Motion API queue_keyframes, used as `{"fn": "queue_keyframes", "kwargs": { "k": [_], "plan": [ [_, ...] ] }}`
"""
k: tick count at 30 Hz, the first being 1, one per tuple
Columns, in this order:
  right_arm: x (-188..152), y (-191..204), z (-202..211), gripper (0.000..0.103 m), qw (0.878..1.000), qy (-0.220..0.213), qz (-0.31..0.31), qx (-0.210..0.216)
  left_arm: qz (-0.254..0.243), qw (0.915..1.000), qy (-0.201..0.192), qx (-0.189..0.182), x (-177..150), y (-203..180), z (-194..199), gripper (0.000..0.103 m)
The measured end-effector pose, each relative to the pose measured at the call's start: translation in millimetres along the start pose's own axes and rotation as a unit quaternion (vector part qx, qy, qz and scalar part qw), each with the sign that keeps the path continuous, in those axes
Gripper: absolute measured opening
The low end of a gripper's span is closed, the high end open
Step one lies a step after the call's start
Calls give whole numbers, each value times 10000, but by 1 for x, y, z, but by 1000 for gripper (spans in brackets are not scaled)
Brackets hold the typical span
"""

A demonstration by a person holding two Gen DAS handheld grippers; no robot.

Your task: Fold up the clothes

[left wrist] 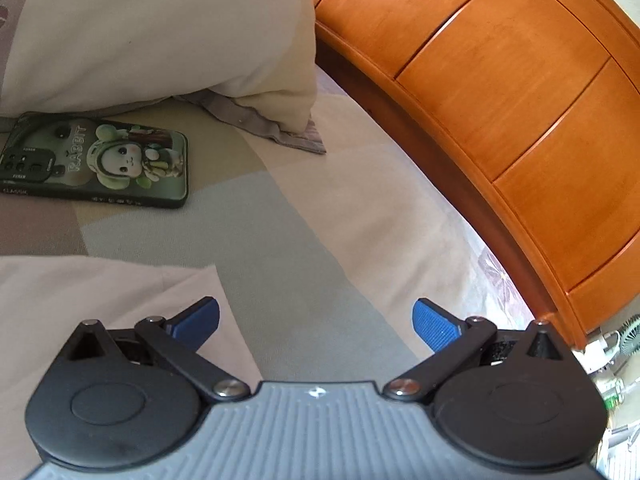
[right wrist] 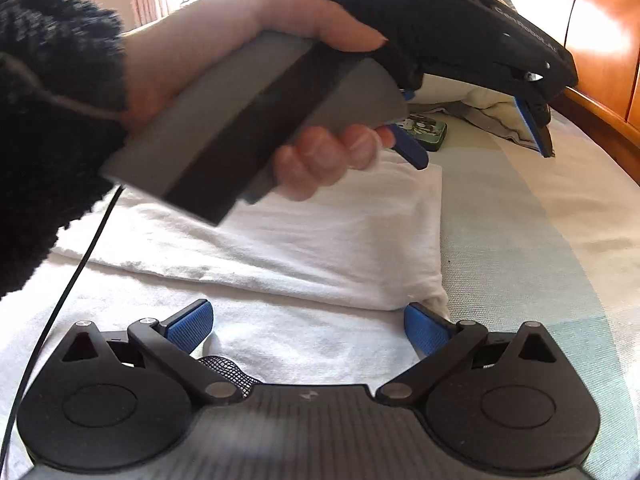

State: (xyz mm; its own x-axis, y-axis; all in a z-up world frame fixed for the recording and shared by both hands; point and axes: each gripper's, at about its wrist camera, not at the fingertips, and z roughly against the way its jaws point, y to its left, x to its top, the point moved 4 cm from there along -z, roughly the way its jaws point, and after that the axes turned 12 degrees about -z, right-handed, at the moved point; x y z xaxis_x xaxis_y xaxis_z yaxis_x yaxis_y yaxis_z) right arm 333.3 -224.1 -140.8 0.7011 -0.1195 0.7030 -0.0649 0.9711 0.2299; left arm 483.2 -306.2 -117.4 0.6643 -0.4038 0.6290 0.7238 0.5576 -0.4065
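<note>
On my left wrist feed I can read "RABBIT" and "CLASSIC" on the one phone case (left wrist: 96, 162), a green one printed with a cartoon rabbit, lying at about ten o'clock on the bed sheet (left wrist: 320, 216). One cream pillow (left wrist: 160, 28) sits behind it at eleven o'clock, and the orange wooden headboard (left wrist: 520, 92) curves from twelve round to three.

My left gripper (left wrist: 316, 322) has its jaws spread wide with nothing between them; they hang over the bare sheet. A corner of the white garment (left wrist: 100, 292) reaches in from nine o'clock and passes under the left blue pad, though I cannot tell whether it touches.

On my right wrist feed, the right gripper (right wrist: 308, 326) also has its jaws spread and empty. I count one white garment (right wrist: 304, 236), folded, lying on the bed straight ahead at twelve o'clock, its near edge just beyond the pads. The left hand (right wrist: 240, 76) holds the other gripper above it, at eleven to one o'clock. Writing on that gripper's black body is too blurred to read. One black cable (right wrist: 64, 292) runs down at nine o'clock.
</note>
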Motion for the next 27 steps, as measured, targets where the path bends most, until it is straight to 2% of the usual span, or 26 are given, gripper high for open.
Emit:
{"fn": "queue_keyframes", "kwargs": {
  "k": [3, 6, 11, 14, 16, 18, 22, 25, 27],
  "plan": [
    [0, -3, 3, 103, 10000, -55, -81, 20, 27, 9994, 143, -322, -16, -5, 7, 102],
    [-1, -5, 2, 103, 9999, -33, -133, -5, 57, 9986, 391, -355, -27, -7, -9, 102],
    [-2, -8, 3, 103, 9999, -70, -119, -78, 144, 9979, 265, -579, -24, -15, -19, 102],
    [0, -11, 4, 103, 9992, -76, -387, 36, -66, 9990, 248, -366, -22, -20, -4, 102],
    [0, -12, 6, 103, 9985, -68, -522, 154, -276, 9994, 119, -175, -21, -22, 16, 102],
    [0, -14, 8, 103, 9980, -77, -592, 203, -280, 9996, 3, 95, -24, -14, 36, 102],
    [-4, -16, 6, 103, 9981, -31, -576, 192, 192, 9984, 0, 540, -45, 23, 53, 102],
    [-5, -18, 3, 103, 9986, -36, -506, 168, 711, 9940, -116, 824, -59, 57, 53, 102],
    [-5, -18, 1, 103, 9991, -42, -416, 121, 899, 9924, -463, 707, -67, 72, 59, 102]
  ]
}}
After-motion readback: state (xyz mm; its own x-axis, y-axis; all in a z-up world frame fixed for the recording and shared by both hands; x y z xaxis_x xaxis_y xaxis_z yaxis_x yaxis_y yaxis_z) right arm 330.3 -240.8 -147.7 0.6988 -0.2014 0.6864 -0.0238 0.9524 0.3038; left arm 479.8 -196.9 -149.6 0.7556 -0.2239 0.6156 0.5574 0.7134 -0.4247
